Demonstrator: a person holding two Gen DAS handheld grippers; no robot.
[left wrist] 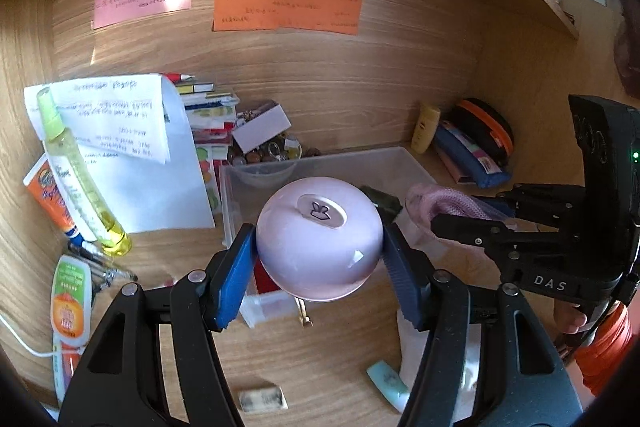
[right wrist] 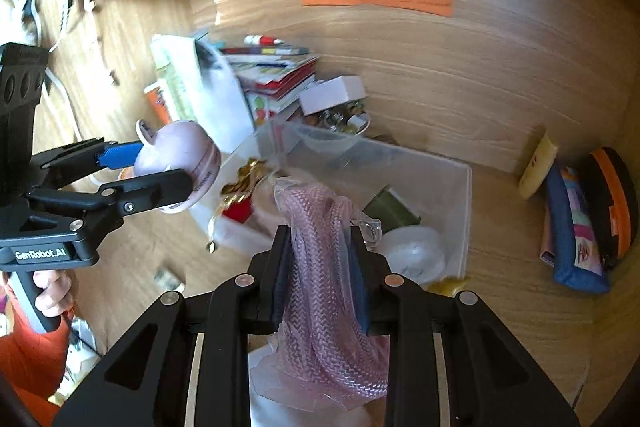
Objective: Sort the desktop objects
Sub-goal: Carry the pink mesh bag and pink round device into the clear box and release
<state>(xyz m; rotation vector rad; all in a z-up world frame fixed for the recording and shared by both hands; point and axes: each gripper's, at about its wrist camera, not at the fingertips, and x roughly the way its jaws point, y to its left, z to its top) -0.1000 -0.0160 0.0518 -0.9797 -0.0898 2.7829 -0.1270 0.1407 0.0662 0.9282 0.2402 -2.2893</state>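
My left gripper (left wrist: 320,255) is shut on a round pale pink case (left wrist: 318,241) with a bunny mark on its lid, held above the front edge of a clear plastic bin (left wrist: 400,157). The case also shows in the right wrist view (right wrist: 176,163), left of the bin (right wrist: 460,195). My right gripper (right wrist: 320,263) is shut on a pink braided cable in a clear bag (right wrist: 324,267), held over the bin's near side. That gripper (left wrist: 436,221) and the cable bag (left wrist: 436,199) show at the right of the left wrist view.
The bin holds a dark green item (right wrist: 392,211), a white round item (right wrist: 416,251) and a red item (right wrist: 238,211). Papers (left wrist: 132,155), a spray bottle (left wrist: 80,171), tubes and pens lie left. A yellow tube (left wrist: 425,129) and pouches (left wrist: 480,147) lie right. An eraser (left wrist: 262,399) lies near.
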